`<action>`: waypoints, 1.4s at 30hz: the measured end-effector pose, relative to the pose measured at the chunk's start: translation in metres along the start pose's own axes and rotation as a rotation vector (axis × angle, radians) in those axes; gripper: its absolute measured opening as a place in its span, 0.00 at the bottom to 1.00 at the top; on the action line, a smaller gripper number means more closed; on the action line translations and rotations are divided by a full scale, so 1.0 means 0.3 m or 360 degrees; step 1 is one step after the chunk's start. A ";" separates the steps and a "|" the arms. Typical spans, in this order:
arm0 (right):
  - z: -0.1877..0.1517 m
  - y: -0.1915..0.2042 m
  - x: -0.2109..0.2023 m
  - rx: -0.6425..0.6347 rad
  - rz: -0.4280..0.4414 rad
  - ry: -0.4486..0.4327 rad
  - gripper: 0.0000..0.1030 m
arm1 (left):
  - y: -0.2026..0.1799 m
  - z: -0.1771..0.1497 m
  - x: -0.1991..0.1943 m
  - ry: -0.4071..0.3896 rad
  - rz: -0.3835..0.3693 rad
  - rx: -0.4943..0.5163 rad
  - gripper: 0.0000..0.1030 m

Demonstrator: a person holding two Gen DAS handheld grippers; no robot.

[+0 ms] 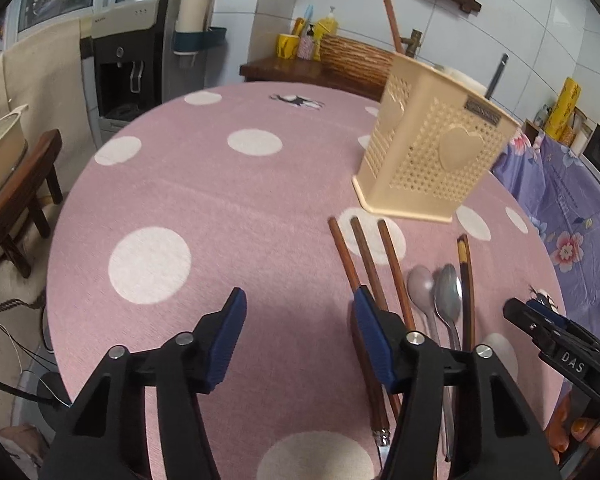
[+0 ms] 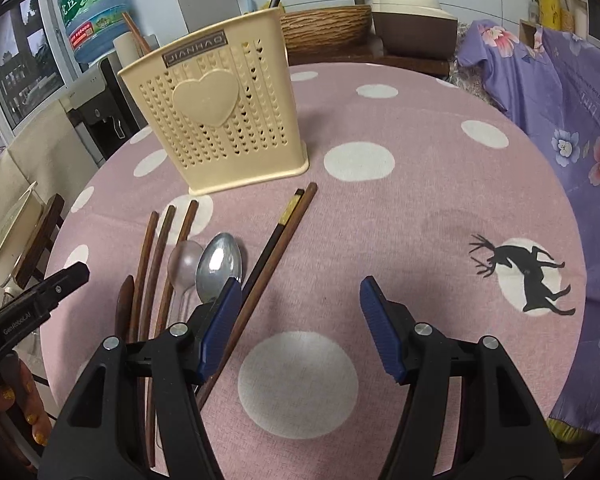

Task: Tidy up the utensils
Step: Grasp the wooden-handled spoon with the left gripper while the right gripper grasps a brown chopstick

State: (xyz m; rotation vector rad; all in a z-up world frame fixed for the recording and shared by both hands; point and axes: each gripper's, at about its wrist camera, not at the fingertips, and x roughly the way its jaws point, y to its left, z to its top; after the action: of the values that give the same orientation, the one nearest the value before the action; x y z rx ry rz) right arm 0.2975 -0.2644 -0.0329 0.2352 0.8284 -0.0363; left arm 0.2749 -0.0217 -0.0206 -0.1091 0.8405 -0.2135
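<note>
Nearest in the left wrist view, the left gripper (image 1: 298, 312) hangs over the pink dotted tablecloth (image 1: 204, 200) with its blue-padded jaws parted and nothing between them; bare cloth lies under the gap and on toward the table's left rim, where the round edge drops away to a dark wooden stool (image 1: 20, 200). Its right finger overlaps the near ends of three brown chopsticks (image 1: 364, 248), though whether it touches them I cannot tell. In the right wrist view the right gripper (image 2: 300, 304) also stands with jaws apart and empty, over a white dot on open cloth; its left finger sits just over the bowl of the metal spoon (image 2: 219, 264) and beside a dark chopstick pair (image 2: 284, 232) that runs slantwise toward the holder. The utensils lie in a row between the two tools: the three brown sticks, a pale plastic spoon (image 2: 185, 260), the metal spoon, then the dark pair. A little beyond their far tips the cream perforated utensil holder (image 2: 220, 120) stands upright on the cloth (a raised heart on its side), with a dark handle poking from its top. To the right the cloth lies bare out to a deer print (image 2: 528, 272) and the table's curved edge, beyond which hangs a purple floral fabric (image 2: 572, 120)
</note>
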 end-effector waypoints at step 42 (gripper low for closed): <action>0.028 0.005 0.103 -0.0090 -0.0190 0.0148 0.44 | -0.079 -0.053 0.087 0.0174 -0.0026 0.0164 0.18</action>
State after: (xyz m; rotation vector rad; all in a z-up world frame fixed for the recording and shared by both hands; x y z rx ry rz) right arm 0.3247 -0.2628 -0.0500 0.1348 0.9340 -0.1143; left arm 0.2764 -0.0510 -0.0457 -0.0077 0.9356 -0.2799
